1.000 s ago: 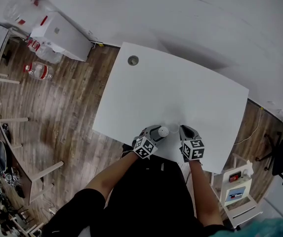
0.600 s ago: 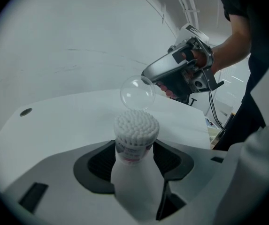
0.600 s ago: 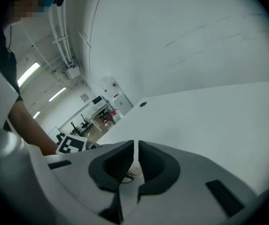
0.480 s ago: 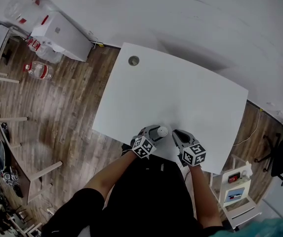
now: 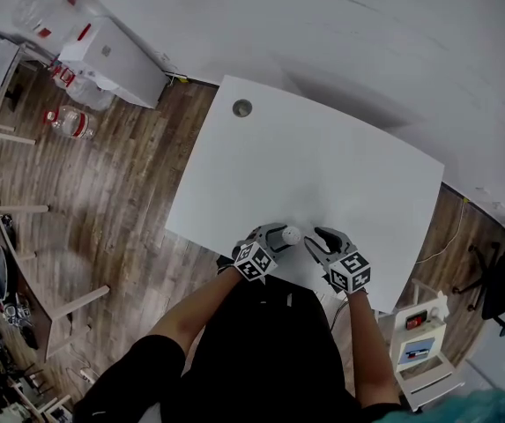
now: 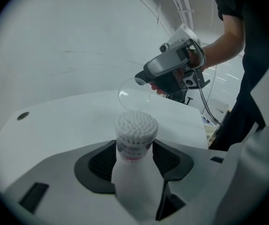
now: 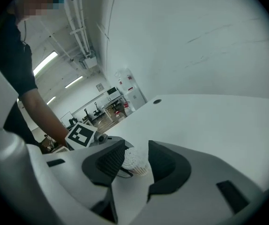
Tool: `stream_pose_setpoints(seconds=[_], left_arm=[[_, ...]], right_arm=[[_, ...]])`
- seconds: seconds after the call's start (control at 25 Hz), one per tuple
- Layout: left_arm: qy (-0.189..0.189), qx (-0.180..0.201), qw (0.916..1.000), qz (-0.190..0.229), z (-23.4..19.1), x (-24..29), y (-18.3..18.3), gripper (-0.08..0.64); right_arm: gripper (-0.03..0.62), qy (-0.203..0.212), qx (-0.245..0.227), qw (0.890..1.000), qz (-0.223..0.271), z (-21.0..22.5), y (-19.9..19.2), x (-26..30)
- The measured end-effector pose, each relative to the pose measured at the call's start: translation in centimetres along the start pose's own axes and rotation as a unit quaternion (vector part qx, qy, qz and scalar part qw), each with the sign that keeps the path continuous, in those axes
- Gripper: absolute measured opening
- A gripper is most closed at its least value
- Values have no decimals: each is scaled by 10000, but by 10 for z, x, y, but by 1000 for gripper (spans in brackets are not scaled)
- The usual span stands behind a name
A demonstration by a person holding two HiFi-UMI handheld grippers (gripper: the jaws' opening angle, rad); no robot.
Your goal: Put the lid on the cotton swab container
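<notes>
Cotton swab container clamped in left gripper jaws; right gripper jaws freshly opened wide, lid at tips.

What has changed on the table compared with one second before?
The right gripper has turned toward the cotton swab container, and its jaws have just been opening, with the clear lid at their tip above the container; whether it is released, I cannot tell. The left gripper holds the container as before; the lid is not on yet.
</notes>
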State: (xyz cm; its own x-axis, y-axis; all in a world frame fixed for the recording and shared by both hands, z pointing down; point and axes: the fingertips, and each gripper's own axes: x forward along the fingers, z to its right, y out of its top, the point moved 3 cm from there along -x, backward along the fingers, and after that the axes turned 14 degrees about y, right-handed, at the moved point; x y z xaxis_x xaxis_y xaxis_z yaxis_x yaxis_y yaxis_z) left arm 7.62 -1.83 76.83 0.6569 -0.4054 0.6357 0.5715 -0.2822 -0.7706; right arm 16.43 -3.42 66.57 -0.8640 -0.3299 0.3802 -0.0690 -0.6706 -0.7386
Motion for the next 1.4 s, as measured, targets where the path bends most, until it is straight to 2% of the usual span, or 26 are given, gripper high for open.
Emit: stream_pose_setpoints(seconds=[0.16, 0.4, 0.56, 0.76, 1.04, 1.4], left_arm=[[-82, 19, 10000, -1, -1, -1, 0, 249], [-94, 25, 10000, -12, 0, 2, 1, 247], [10, -182, 9998, -6, -4, 4, 4, 247], [-22, -183, 9998, -13, -5, 4, 5, 247], [-33, -152, 9999, 17, -5, 5, 6, 247], [-36, -115, 9999, 19, -6, 3, 5, 244]], right_arm=[[156, -20, -181, 9998, 3, 12, 2, -7], [155, 57, 246, 9997, -62, 26, -9, 1], [115, 56, 231, 9996, 133, 17, -4, 1], [115, 238, 143, 9992, 276, -4, -1, 9], [116, 211, 290, 9991, 244, -5, -6, 25], [115, 614, 954, 9927, 420, -1, -5, 26]])
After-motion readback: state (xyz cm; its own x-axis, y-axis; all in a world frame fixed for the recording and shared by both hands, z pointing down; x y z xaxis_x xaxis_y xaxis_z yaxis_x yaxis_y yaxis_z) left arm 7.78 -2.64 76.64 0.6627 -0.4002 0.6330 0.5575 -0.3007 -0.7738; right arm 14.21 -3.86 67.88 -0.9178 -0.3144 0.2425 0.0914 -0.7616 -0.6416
